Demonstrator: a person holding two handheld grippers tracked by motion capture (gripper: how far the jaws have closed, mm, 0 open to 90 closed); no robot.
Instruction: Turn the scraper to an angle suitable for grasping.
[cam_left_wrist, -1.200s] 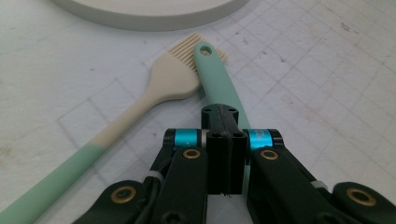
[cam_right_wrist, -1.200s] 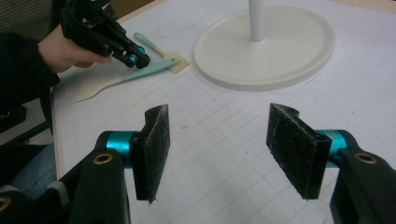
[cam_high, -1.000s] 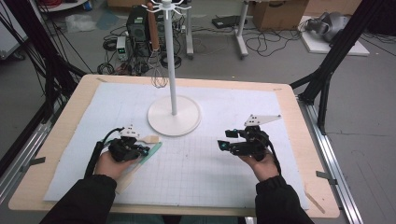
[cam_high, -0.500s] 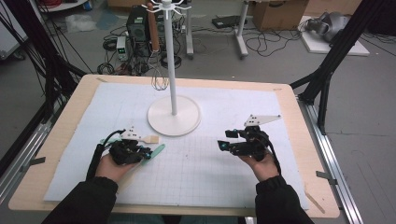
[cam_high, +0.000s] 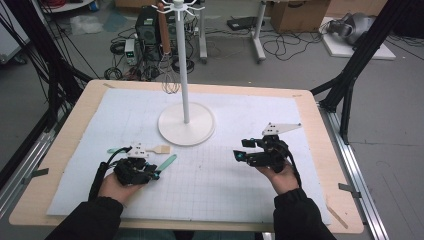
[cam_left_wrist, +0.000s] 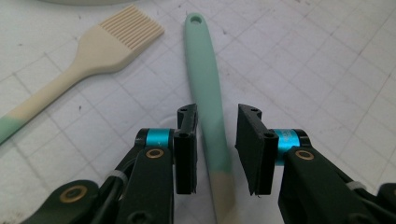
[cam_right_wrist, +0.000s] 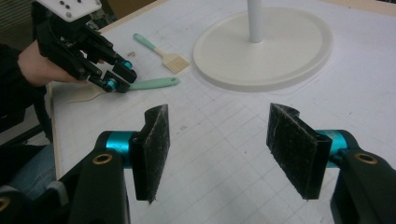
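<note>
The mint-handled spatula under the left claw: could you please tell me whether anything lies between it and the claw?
Nothing visible does. The spatula's handle already lies between the left claw's jaws, which have just been opening; the pastry brush lies apart, to one side.

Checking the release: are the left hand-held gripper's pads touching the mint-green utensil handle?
Apart. The left gripper view shows the left hand-held gripper, jaws just opening, with gaps either side of the mint-green utensil handle.

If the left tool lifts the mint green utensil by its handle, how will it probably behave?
The mint green utensil looks slim and flat, so it is probably light and unlikely to roll. Its smooth, rounded handle may slip between the pads. The left tool straddles it away from its middle, so the long end might droop.
</note>
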